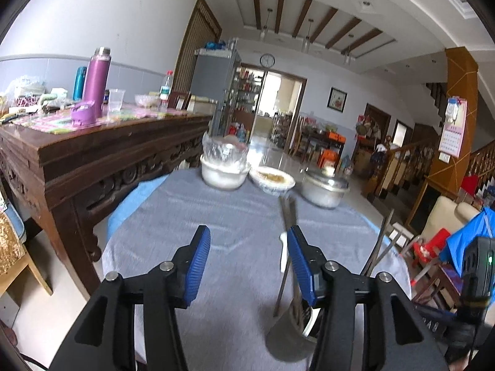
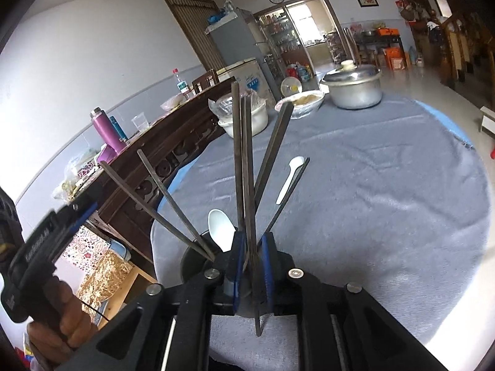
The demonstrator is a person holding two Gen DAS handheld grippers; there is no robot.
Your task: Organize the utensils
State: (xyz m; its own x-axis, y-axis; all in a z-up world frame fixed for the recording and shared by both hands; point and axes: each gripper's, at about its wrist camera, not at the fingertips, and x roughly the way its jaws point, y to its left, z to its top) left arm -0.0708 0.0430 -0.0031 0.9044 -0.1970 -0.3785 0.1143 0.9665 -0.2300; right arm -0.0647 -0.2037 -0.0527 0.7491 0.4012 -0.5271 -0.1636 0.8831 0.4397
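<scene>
Between our right tongs [image 2: 251,266]: a pair of dark chopsticks [image 2: 244,167], pinched upright right over the holder cup [image 2: 195,256].
Left tongs [image 1: 249,266]: spread wide, nothing in them, hovering just left of the cup.
Already in the cup: more chopsticks leaning out, plus a white spoon [image 2: 220,228].
Out ahead on the gray cloth [image 2: 371,201]: a small white spoon [image 2: 289,179] and one loose chopstick [image 2: 287,194] touching it.
Step, we reckon: dropping this pair in.
Next up: lower, let go, then reach forward for those two.
</scene>
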